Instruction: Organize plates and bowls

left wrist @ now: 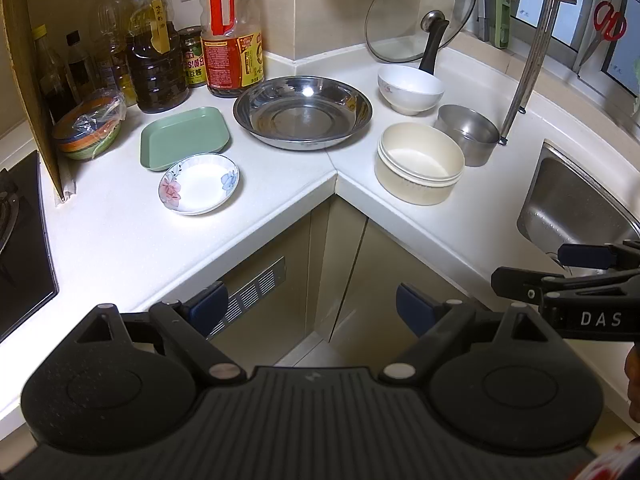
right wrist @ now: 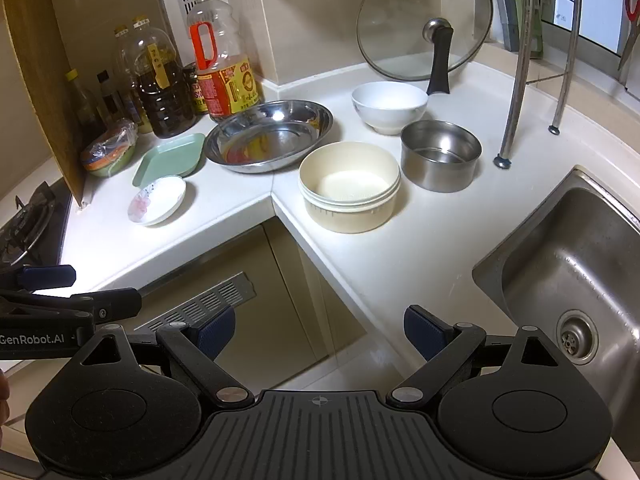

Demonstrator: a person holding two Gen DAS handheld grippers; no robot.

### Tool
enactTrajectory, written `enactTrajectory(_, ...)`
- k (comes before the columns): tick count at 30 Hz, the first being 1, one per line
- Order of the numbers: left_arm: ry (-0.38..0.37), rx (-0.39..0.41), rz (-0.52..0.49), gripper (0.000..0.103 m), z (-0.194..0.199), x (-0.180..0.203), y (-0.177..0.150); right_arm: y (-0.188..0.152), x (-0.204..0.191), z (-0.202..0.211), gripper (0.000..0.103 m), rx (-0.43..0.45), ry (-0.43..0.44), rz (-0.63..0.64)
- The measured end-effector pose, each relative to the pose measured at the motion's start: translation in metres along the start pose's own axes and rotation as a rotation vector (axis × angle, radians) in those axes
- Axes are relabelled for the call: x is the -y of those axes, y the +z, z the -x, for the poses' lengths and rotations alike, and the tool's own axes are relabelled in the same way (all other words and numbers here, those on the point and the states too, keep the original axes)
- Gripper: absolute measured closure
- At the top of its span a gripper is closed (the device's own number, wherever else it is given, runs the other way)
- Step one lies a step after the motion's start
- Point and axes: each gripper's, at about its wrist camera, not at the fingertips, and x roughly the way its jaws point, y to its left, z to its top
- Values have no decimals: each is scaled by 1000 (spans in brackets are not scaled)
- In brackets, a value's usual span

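On the white corner counter stand a floral saucer, a green square plate, a wide steel dish, a white bowl, a cream bowl and a steel bowl. My left gripper is open and empty, held in front of the cabinet below the counter corner. My right gripper is open and empty, near the counter's front edge beside the sink. Each gripper shows at the edge of the other's view.
Oil and sauce bottles line the back left wall. A wrapped stack of coloured bowls sits beside a cardboard panel and the stove. A glass lid leans at the back. A steel sink lies right, with rack legs.
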Motion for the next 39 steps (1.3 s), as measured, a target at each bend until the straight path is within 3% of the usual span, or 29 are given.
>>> enactTrajectory(39, -1, 1, 7, 13, -2, -3, 1, 2, 1, 0, 11, 3, -2, 2)
